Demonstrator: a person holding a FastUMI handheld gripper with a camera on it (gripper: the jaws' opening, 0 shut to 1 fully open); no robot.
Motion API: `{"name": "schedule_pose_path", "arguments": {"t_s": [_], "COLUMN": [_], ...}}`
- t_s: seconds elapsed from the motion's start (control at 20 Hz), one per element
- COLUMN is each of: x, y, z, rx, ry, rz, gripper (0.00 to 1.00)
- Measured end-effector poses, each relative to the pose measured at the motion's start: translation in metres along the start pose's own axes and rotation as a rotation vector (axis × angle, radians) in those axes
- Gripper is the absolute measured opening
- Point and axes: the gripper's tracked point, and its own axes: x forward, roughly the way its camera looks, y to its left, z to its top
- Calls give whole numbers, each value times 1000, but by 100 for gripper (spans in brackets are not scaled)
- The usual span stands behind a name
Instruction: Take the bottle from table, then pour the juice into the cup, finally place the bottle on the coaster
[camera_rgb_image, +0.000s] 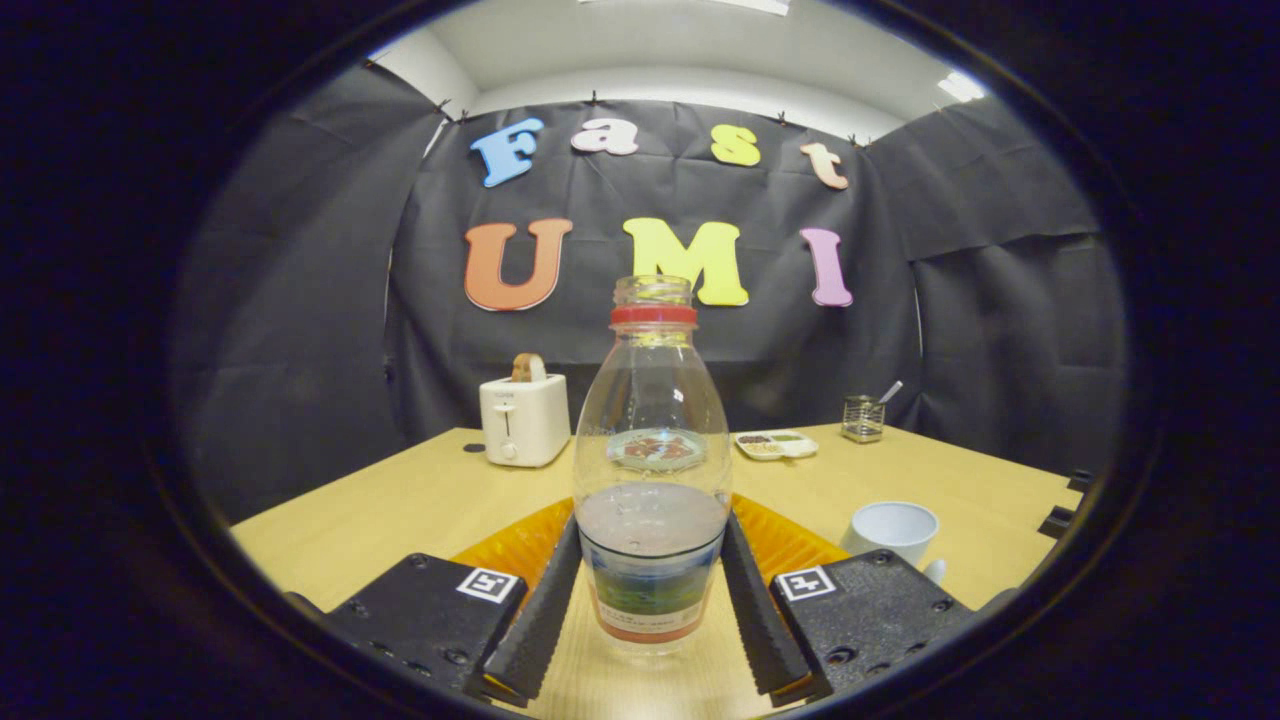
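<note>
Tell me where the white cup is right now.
In the gripper view, the white cup stands on the wooden table, just beyond the hand-held gripper, to the right of the bottle held between its fingers, beside the orange coaster.

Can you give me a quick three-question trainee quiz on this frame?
1. True or false: the bottle stands upright between the gripper fingers, with no cap on.
2. Which sits nearest the white cup? A) toaster B) orange coaster C) glass jar
3. Fill in: the juice fills about the lower ____ of the bottle.

Key: 1 true; both fingers press its sides. 2 B. 3 third.
</note>
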Motion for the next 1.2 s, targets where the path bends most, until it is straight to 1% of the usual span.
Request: {"name": "schedule_pose_path", "arguments": {"t_s": [0.05, 0.1, 0.25, 0.4, 0.5, 0.85, 1.2], "x": [-1, -3, -8, -13, -18, -25, -19], "y": [4, 3, 9, 24, 26, 27, 8], "z": [1, 1, -4, 0, 6, 24, 44], "rx": [23, 38, 34, 21, 44, 226, 454], "ry": [14, 29, 89, 102, 90, 66, 40], "rz": [19, 19, 24, 53, 60, 98, 112], "gripper": [79, 79, 79, 79, 79, 79, 79]}}
